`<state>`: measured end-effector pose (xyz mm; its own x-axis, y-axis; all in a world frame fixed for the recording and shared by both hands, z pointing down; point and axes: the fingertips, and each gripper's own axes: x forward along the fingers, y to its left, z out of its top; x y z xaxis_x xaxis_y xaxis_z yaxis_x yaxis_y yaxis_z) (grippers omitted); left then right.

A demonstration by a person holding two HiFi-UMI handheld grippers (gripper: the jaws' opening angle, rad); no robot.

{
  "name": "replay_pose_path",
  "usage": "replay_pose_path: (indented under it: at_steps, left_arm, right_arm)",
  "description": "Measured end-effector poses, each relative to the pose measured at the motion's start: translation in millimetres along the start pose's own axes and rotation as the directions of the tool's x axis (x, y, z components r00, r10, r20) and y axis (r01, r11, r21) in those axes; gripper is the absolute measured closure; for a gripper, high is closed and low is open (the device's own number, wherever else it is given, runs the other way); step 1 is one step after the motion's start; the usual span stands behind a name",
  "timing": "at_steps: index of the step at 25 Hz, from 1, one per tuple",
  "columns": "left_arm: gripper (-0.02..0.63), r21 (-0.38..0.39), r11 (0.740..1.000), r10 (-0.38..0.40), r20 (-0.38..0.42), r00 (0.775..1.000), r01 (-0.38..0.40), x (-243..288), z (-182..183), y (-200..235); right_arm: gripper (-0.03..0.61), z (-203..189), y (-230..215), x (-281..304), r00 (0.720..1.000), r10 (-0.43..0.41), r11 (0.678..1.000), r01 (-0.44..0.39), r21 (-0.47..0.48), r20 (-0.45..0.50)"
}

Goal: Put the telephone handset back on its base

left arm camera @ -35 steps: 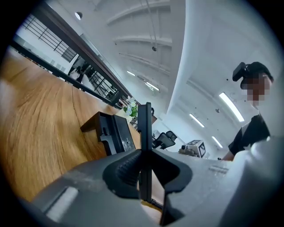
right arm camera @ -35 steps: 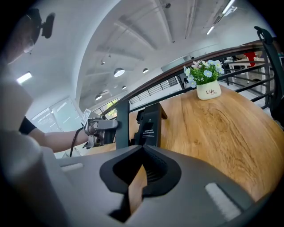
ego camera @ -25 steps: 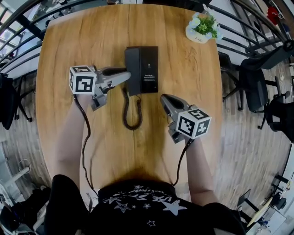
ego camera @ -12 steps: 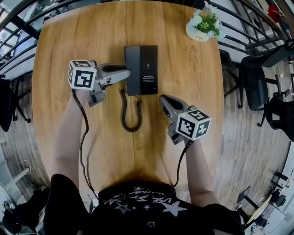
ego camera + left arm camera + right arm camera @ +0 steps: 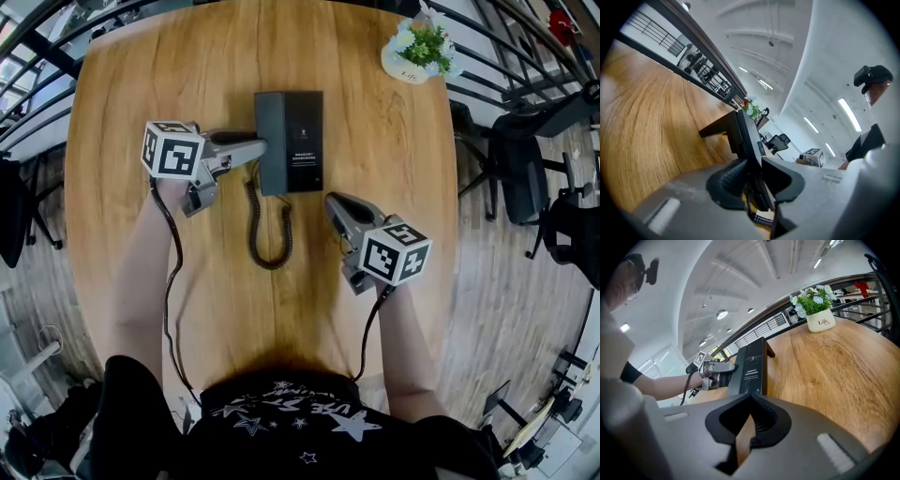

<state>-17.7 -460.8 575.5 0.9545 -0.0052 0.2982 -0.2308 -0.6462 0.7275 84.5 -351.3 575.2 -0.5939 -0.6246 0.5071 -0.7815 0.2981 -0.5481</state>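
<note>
The black telephone base lies at the table's far middle. The black handset lies along the base's left side, and its coiled cord loops towards me. My left gripper reaches in from the left. Its jaws are opening around the handset's near edge, and the ribbed pad stands a little off it. The left gripper holds nothing else. My right gripper hovers right of the cord, below the base. In its own view the right gripper is shut and empty.
A white pot of flowers stands at the table's far right corner and also shows as the pot in the right gripper view. The round wooden table has railings and office chairs around it.
The left gripper has turned slightly at the handset's side while the handset stays on the base. The right gripper has not moved.
</note>
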Motion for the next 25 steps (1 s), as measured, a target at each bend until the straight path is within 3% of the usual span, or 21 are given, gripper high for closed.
replay_pose_path:
  at_steps: [7, 13, 18, 25]
  left_arm:
    - [0.482, -0.005, 0.993, 0.122, 0.013, 0.992, -0.122, -3, 1, 7]
    - [0.453, -0.071, 0.983, 0.176, 0.104, 0.979, -0.169, -16, 9, -3]
    - [0.453, -0.061, 0.984, 0.177, 0.222, 0.959, -0.167, -46, 19, -49]
    - [0.453, 0.036, 0.972, 0.217, 0.261, 0.941, -0.234, -86, 8, -125]
  right_arm:
    - [0.578, 1, 6, -1, 1.000, 0.011, 1.000, -0.011, 0.001, 0.005]
    - [0.578, 8, 21, -11, 0.999, 0.024, 1.000, -0.024, -0.016, 0.026]
    - [0.578, 20, 40, -33, 0.997, 0.037, 0.998, -0.034, -0.045, 0.068]
    - [0.578, 39, 88, -73, 0.987, 0.082, 0.990, -0.064, -0.129, 0.139]
